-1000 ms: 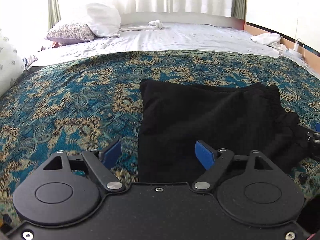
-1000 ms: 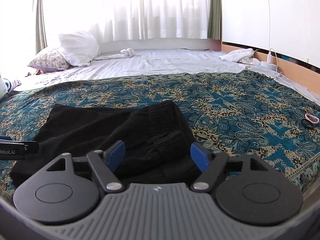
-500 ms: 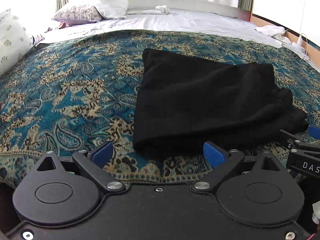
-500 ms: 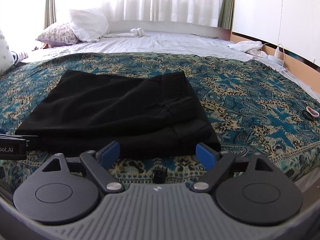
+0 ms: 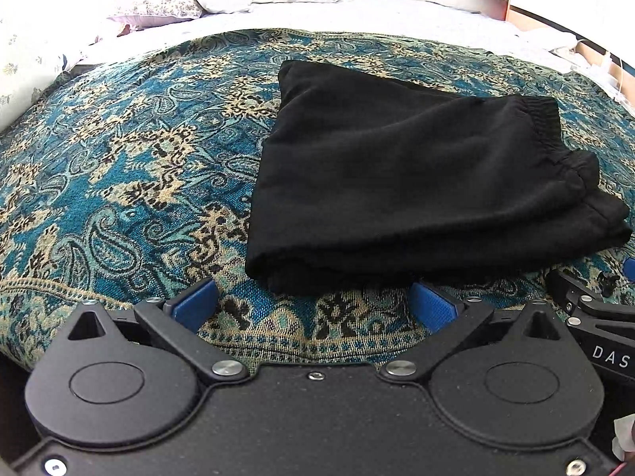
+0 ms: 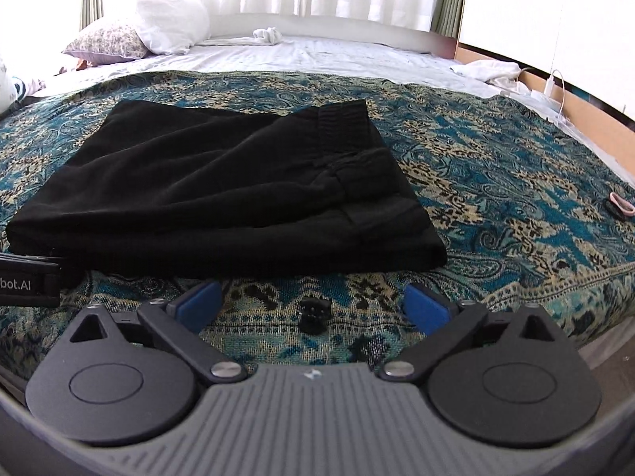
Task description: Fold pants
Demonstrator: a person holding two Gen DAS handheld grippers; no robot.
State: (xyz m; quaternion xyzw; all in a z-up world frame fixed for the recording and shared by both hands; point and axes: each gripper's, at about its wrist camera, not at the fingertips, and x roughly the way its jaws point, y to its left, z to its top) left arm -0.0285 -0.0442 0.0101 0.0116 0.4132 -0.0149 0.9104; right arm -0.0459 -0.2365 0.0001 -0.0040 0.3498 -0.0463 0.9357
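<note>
one folded pair of black pants (image 5: 416, 182) lies on the bed (image 5: 119, 166); two hand-held grippers, left hand-held gripper (image 5: 313, 305) and right hand-held gripper (image 6: 311, 301), are opening with nothing between their jaws.

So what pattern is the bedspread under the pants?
Teal-blue paisley with beige and black on the bedspread, clearest in the left wrist view.

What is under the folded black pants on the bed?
The black pants lie directly on the blue paisley bedspread, which shows all around them. Whatever lies under the fabric itself is covered.
</note>
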